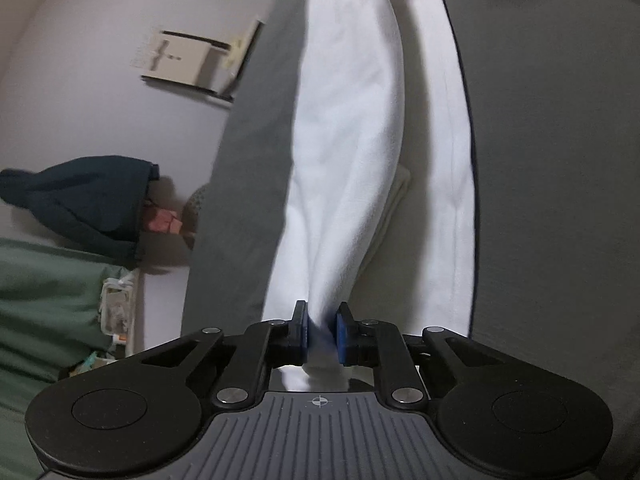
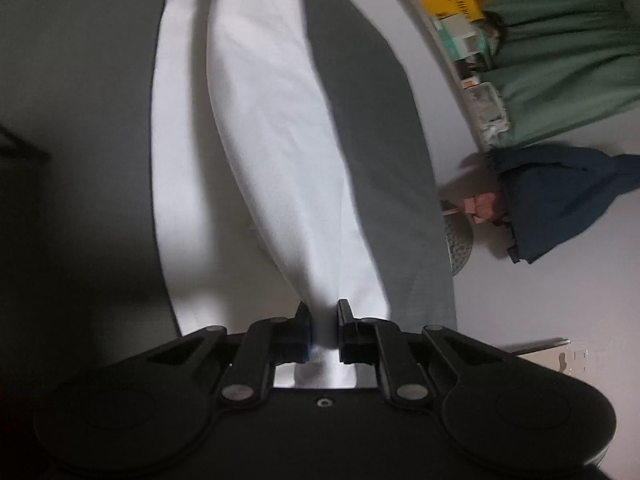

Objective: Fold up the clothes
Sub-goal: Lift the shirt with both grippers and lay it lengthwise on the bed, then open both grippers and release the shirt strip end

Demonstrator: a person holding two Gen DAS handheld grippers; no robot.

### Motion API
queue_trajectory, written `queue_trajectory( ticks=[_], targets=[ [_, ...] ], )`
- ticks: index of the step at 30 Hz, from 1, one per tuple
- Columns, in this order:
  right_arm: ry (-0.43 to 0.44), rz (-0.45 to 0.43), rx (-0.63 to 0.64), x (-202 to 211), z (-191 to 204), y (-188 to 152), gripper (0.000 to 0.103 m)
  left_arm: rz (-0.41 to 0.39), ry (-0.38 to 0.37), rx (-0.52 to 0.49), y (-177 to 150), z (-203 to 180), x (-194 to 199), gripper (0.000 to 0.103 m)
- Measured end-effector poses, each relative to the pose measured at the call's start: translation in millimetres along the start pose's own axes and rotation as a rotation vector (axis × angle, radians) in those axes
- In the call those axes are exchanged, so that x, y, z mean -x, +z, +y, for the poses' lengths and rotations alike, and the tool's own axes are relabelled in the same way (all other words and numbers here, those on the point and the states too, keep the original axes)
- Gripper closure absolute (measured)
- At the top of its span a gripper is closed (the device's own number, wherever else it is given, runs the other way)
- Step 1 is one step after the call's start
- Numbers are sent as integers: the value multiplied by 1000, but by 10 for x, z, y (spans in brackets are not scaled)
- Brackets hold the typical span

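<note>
The left gripper (image 1: 322, 330) and right gripper (image 2: 324, 330) each pinch a bunched edge of the white garment (image 1: 348, 128) (jaws narrow, cloth between), which stretches over the grey surface (image 1: 540, 160).

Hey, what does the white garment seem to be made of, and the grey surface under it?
White garment: looks like soft matte knit cotton, draping in loose folds where the left hand-held gripper pinches it. Grey surface: seems a smooth matte cloth cover, faintly creased in the right view; the weave is too blurred to tell.
</note>
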State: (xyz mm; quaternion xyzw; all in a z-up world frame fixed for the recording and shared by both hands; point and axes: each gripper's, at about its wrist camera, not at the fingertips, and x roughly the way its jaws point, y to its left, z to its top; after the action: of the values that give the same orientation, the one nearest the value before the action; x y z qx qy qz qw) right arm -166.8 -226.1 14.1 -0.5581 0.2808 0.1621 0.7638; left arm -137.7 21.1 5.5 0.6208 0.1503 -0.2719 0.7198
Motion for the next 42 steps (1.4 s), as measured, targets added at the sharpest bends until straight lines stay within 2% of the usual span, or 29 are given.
queue_trajectory(
  ticks=[4, 6, 13, 22, 24, 28, 29, 31, 32, 33, 35, 37, 38, 39, 42],
  targets=[
    [109, 47, 64, -45, 146, -29, 91, 18, -73, -30, -63, -164, 11, 88],
    [144, 66, 84, -93, 216, -41, 91, 25, -84, -12, -77, -212, 3, 88],
    [170, 77, 53, -108, 140, -88, 92, 1, -84, 84, -145, -118, 132, 88],
    [209, 91, 57, -140, 148, -85, 91, 10, -156, 85, -214, -162, 25, 91],
    [235, 111, 69, -177, 180, -80, 88, 29, -180, 90, -212, -194, -31, 91],
    [256, 117, 46, -195, 156, -97, 82, 24, -173, 121, -229, -175, -32, 87],
    [271, 120, 23, -184, 117, -106, 81, 25, -180, 138, -246, -152, -22, 81],
    [311, 126, -36, -136, 8, -125, 77, 29, -190, 182, -295, -62, 9, 59],
    [329, 115, -85, -85, -72, -134, 77, 30, -191, 206, -323, -11, 35, 31],
    [343, 101, -139, -28, -159, -142, 77, 19, -188, 236, -357, 49, 79, 12],
    [358, 52, -285, 81, -349, -149, 74, -20, -161, 319, -434, 200, 193, 11],
    [362, -5, -446, 168, -538, -152, 58, -37, -142, 453, -467, 410, 234, 11],
    [358, -37, -543, 173, -626, -146, 43, -52, -142, 529, -467, 519, 236, 11],
    [359, -62, -644, 135, -705, -136, 33, -78, -152, 614, -446, 620, 214, 11],
    [373, -95, -976, -122, -902, -118, 26, -185, -209, 878, -341, 866, 58, 11]
  ],
)
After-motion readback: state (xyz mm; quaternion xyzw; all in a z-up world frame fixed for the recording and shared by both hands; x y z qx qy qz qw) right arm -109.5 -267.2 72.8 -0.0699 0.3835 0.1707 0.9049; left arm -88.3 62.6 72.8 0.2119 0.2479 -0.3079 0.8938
